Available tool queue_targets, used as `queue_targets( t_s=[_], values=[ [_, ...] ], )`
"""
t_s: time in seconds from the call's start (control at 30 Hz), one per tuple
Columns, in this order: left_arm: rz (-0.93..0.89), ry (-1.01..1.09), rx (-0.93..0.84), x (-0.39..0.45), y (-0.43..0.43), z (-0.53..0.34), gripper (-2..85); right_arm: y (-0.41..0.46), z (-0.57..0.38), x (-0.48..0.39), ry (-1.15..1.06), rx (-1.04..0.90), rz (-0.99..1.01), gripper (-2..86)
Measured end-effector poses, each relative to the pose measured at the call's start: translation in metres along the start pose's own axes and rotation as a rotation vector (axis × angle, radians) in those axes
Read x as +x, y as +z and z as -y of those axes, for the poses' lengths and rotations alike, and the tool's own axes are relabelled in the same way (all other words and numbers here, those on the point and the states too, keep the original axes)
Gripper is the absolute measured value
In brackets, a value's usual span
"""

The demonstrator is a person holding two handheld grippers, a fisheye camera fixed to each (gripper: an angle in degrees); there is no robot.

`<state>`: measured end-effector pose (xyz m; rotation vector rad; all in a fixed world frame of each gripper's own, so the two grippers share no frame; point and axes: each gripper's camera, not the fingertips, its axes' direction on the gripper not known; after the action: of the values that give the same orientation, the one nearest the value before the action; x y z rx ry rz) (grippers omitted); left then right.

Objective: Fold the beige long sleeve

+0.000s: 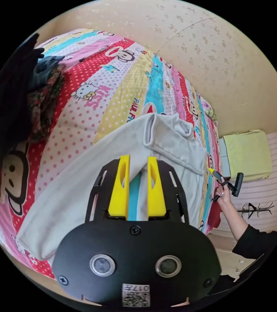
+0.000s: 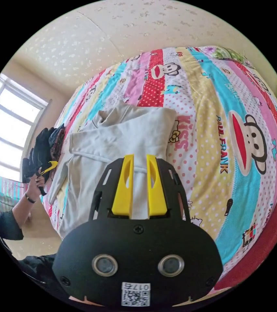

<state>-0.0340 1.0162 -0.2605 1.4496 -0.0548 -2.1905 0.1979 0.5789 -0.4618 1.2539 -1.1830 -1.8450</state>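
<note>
Left gripper view: fingers (image 1: 122,191) slightly parted, empty.

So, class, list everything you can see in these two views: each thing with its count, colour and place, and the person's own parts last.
long sleeve: one, beige, partly folded on the bed.
bedspread: one, striped cartoon print, covering the bed.
dark clothes: a pile, black and floral, at the bed's edge.
cloth: one, yellow-green, beside the bed.
window: one, bright.
left gripper: yellow jaws parted above the long sleeve.
right gripper: yellow jaws parted above the long sleeve.
</note>
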Motion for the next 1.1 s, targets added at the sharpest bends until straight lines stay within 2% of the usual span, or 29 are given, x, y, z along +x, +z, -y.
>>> queue_targets(
  t_s=[0.07,0.13,0.17,0.23,0.33,0.43,0.6,0.77,0.83,0.97,1.1],
  values=[
    [0.019,-0.052,0.01,-0.017,-0.016,-0.026,8.7,0.044,0.0,0.026,0.06,-0.203,-0.05,5.2],
    [0.064,-0.132,0.006,-0.046,-0.038,-0.062,8.7,0.081,-0.009,0.051,0.084,-0.364,-0.018,3.8],
    [0.077,-0.159,0.013,-0.054,-0.045,-0.071,8.7,0.08,-0.016,0.066,0.121,-0.3,0.037,3.2],
    [0.056,-0.241,0.136,-0.084,-0.086,-0.11,8.7,0.072,-0.021,0.084,0.246,-0.256,0.078,2.6],
    [0.134,-0.381,0.243,-0.121,-0.14,-0.15,10.0,0.05,-0.041,0.078,0.231,-0.088,0.137,2.3],
    [0.231,-0.554,0.28,-0.158,-0.175,-0.181,12.5,0.051,-0.072,0.061,0.222,-0.126,0.152,2.6],
    [0.075,-0.765,0.27,-0.203,-0.174,-0.207,12.0,0.073,-0.134,0.007,0.121,-0.188,0.246,3.7],
    [-0.068,-0.896,0.278,-0.227,-0.167,-0.211,7.3,0.121,-0.18,-0.107,-0.143,-0.333,0.509,6.8],
    [-0.202,-0.906,0.303,-0.233,-0.179,-0.209,5.6,0.136,-0.19,-0.162,-0.305,-0.393,0.53,7.6],
    [-0.351,-0.862,0.409,-0.224,-0.229,-0.199,5.2,0.156,-0.219,-0.3,-0.778,-0.384,0.332,11.0],
    [-0.444,-0.737,0.453,-0.2,-0.284,-0.172,5.1,0.18,-0.249,-0.388,-1.066,-0.269,0.141,12.4]
  ],
)
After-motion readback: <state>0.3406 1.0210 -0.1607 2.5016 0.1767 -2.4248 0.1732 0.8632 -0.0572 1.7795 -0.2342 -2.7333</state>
